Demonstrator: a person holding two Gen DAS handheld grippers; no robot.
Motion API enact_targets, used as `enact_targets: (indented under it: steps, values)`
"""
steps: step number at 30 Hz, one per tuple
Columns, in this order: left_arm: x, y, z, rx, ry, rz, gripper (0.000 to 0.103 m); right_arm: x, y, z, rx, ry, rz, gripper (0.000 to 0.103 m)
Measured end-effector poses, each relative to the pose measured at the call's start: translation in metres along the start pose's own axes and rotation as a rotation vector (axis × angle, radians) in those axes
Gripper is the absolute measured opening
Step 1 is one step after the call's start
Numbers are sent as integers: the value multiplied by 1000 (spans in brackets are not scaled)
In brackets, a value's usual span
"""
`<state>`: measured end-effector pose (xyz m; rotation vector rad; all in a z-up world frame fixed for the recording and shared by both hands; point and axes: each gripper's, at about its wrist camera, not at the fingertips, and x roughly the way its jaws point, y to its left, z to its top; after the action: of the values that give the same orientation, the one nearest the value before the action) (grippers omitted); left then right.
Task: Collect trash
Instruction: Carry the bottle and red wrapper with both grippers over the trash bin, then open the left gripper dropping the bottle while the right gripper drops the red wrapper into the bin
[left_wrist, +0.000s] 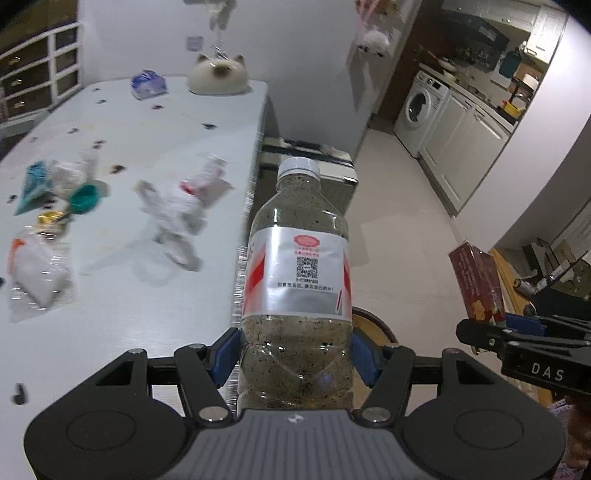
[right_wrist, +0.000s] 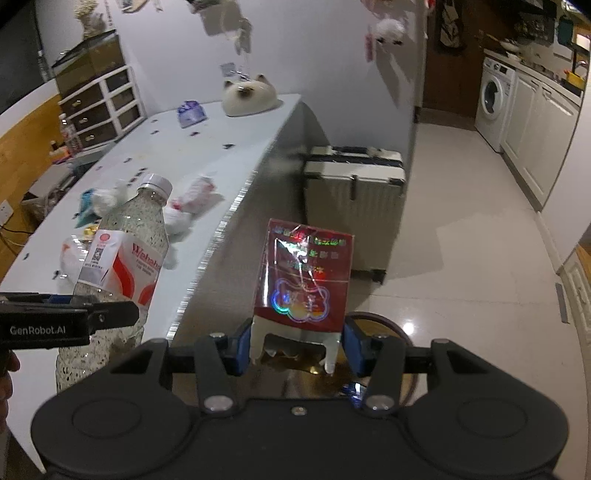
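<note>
1. Left gripper (left_wrist: 295, 356) is clamped on a bottle (left_wrist: 297, 273) low on its body. Blue pads press both sides, cap end pointing away from the gripper. A grip near the base leaves most of it sticking out ahead, probably so it can go into a bin cap first.
2. Right gripper (right_wrist: 291, 345) is closed on a red packet (right_wrist: 304, 275), pads squeezing its torn lower end. The rest stands up ahead of the gripper.
3. Both loads hang past the counter (left_wrist: 122, 147) edge, over the floor. A round brown rim (right_wrist: 388, 325) shows just below and beyond each gripper — likely the bin, though its contents are hidden.
4. Bottle: capped, clear, speckled inside with dark bits. Residue or liquid, can't tell.
5. Packet: opened at the gripped end; contents not visible.
6. Left of the left gripper, more trash is on the counter — crumpled tissue (left_wrist: 173, 218), a teal lid (left_wrist: 84, 197), a clear bag (left_wrist: 38, 273) and wrappers.
7. My read: the drop-off step, with several pickups left.
</note>
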<state>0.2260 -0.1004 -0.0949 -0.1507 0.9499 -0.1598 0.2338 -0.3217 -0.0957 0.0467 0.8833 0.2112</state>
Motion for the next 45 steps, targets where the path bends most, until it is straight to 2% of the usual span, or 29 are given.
enact_targets:
  steps: [6, 12, 18, 25, 28, 33, 34, 35, 36, 45]
  values:
    - [48, -36, 9, 10, 80, -36, 64, 23, -49, -3, 48, 47, -23, 50]
    - [111, -65, 17, 5, 204, -97, 64, 57, -92, -10, 120, 115, -49, 50]
    - [199, -81, 11, -38, 420, -149, 64, 97, -131, -21, 184, 187, -62, 50]
    - [313, -94, -15, -30, 646, -133, 64, 157, -163, -44, 229, 294, -14, 51]
    - [356, -98, -26, -17, 716, -123, 64, 185, -172, -57, 249, 347, -5, 51]
    - [411, -101, -37, 36, 750, -80, 66, 229, -185, -74, 299, 411, 26, 51]
    - [420, -101, -38, 52, 752, -65, 71, 238, -186, -76, 304, 423, 33, 51]
    - [426, -100, -39, 62, 752, -53, 86, 245, -187, -78, 306, 431, 35, 51]
    - [430, -98, -38, 67, 744, -41, 90, 254, -188, -81, 309, 440, 37, 51]
    - [410, -77, -40, 93, 690, -15, 90, 311, -188, -93, 347, 463, 74, 53]
